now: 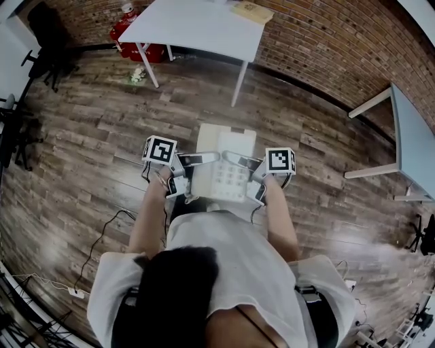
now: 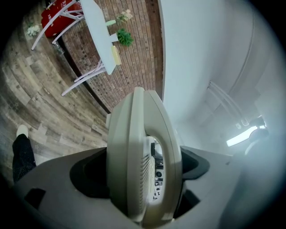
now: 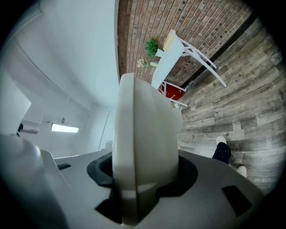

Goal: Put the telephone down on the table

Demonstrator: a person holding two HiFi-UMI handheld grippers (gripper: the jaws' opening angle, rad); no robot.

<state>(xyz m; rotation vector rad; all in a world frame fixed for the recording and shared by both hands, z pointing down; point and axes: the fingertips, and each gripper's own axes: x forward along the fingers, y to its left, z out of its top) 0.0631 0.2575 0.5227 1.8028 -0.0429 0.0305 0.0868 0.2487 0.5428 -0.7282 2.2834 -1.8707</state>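
Note:
A beige desk telephone point(image 1: 224, 173) hangs over the wooden floor in front of the person, carried between both grippers. My left gripper point(image 1: 192, 173) is shut on its left side, and my right gripper point(image 1: 250, 177) is shut on its right side. In the left gripper view the telephone point(image 2: 134, 156) stands edge-on between the jaws, with its handset side and a grille showing. The right gripper view shows the telephone point(image 3: 143, 152) as a smooth rounded edge wedged between the jaws. A white table point(image 1: 197, 27) stands ahead against the brick wall, well apart from the telephone.
A yellowish flat item point(image 1: 253, 11) lies on the white table, and a red object point(image 1: 129, 34) sits under it. Flowers point(image 1: 138, 75) lie on the floor nearby. A second table point(image 1: 414, 136) is at the right. Cables point(image 1: 102, 238) trail on the floor at the left.

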